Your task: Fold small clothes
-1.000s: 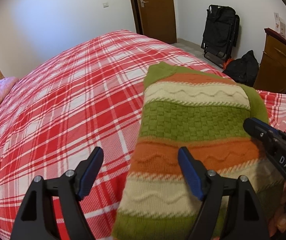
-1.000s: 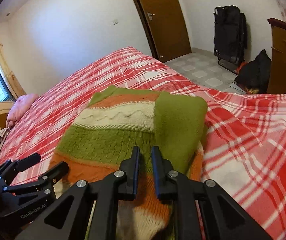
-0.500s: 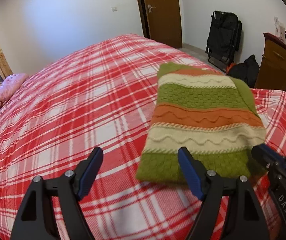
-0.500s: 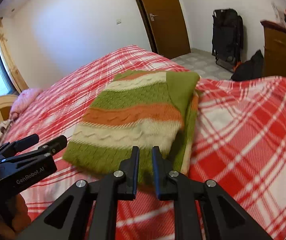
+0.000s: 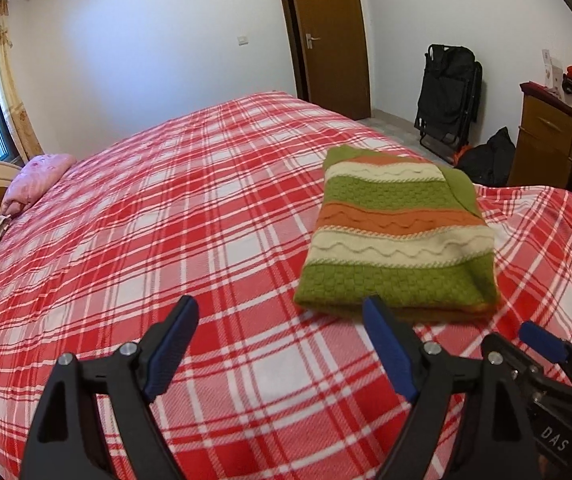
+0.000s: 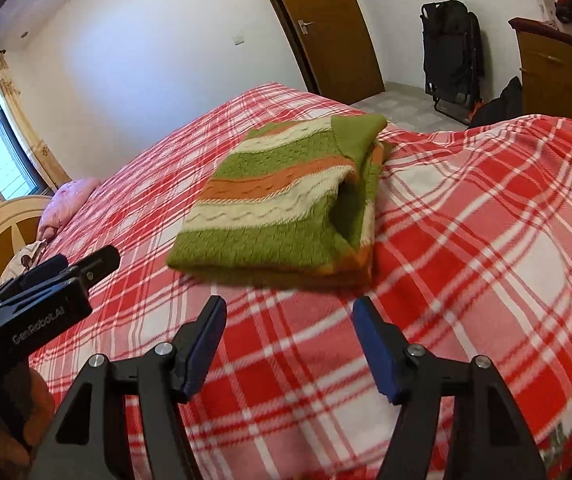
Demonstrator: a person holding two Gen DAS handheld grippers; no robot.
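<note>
My right gripper (image 6: 288,344) now stands with its blue pads wide apart and nothing between them. Half a second ago those pads were nearly together at the near edge of the green, orange and cream striped knitted sweater (image 6: 281,208); the release is the change to note. My left gripper (image 5: 281,348) is spread wide and empty, as it was in both earlier views.

Both grippers have drawn back toward me. One second ago the sweater filled the lower part of each view, directly under the pads. It now lies ahead of both grippers, apart from them, with bare red-and-white plaid bedspread (image 5: 165,220) between its near edge and my fingertips.

Position of the sweater: it lies on the bedspread as a compact folded rectangle, on the door-side half of the bed. In the right wrist view the layers are visible at its right-hand edge, where a green panel is tucked between upper and lower layers. That edge gapes slightly; the top surface lies flat.

Judgement: the fold on this garment appears complete and the item has been set down. No other garment to fold is identifiable in either view. A pink pillow (image 5: 39,178) lies at the head of the bed, well apart from the work.
</note>
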